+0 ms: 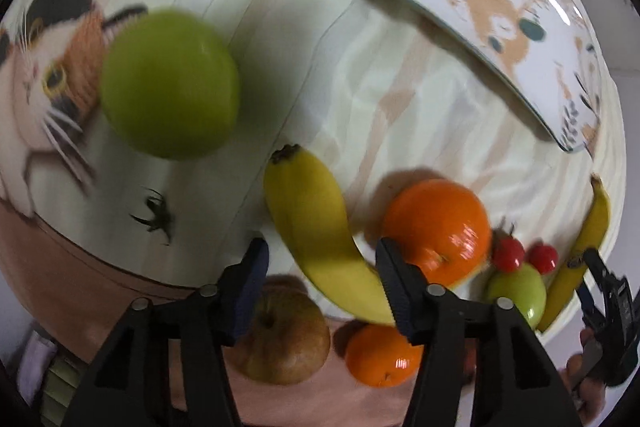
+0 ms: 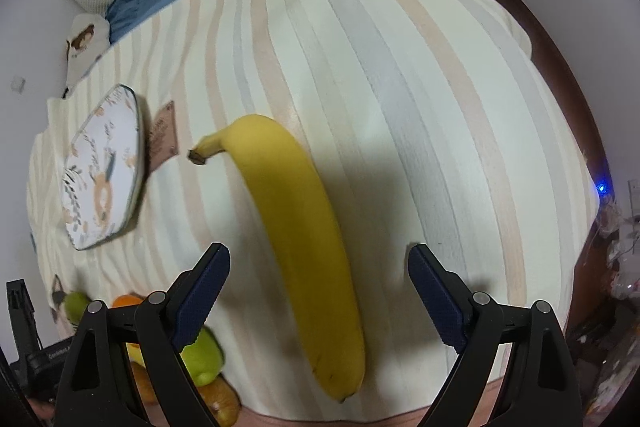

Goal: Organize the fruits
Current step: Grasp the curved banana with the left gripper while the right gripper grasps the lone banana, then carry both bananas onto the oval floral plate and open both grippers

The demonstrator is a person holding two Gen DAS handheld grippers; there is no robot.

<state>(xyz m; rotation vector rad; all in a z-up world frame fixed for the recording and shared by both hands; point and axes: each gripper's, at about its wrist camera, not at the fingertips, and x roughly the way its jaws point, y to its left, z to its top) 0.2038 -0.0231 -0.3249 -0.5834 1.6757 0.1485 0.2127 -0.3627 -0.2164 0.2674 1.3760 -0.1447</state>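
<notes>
"Yellow and smooth, the long banana (image 2: 304,247) lies straight between the fingers of the right gripper (image 2: 318,251). Do they touch it?"

"No. That gripper's jaws stand wide apart, with bare striped bedspread (image 2: 420,87) showing on either side of the fruit. The banana's dark stem end points towards the printed tray (image 2: 138,131), which lies apart from it on the cloth."

"And the left gripper (image 1: 322,245)?"

"Its jaws are parted by a narrower gap and clamp nothing. A shorter banana (image 1: 316,227) runs slantwise across that gap, its lower end hidden behind one finger, its black-tipped end nearer the tray. The other finger touches no fruit."

"What else lies around it?"

"A large glossy orange (image 1: 438,223) sits just beside that banana, on the same side of the tray. Past it sit two small red fruits (image 1: 508,253), touching a small green apple (image 1: 518,291). A brown pear (image 1: 284,335) and a smaller orange (image 1: 380,357) show past the fingers, farther from the tray."

"And the big green apple (image 1: 168,83)?"

"Blurred, and well apart from the tray, over the cat picture (image 1: 52,67) on the cloth. Whether it rests on the cloth cannot be told."

"The tray itself?"

"White, with a tan lion and leaves, and a dark rim."
</notes>
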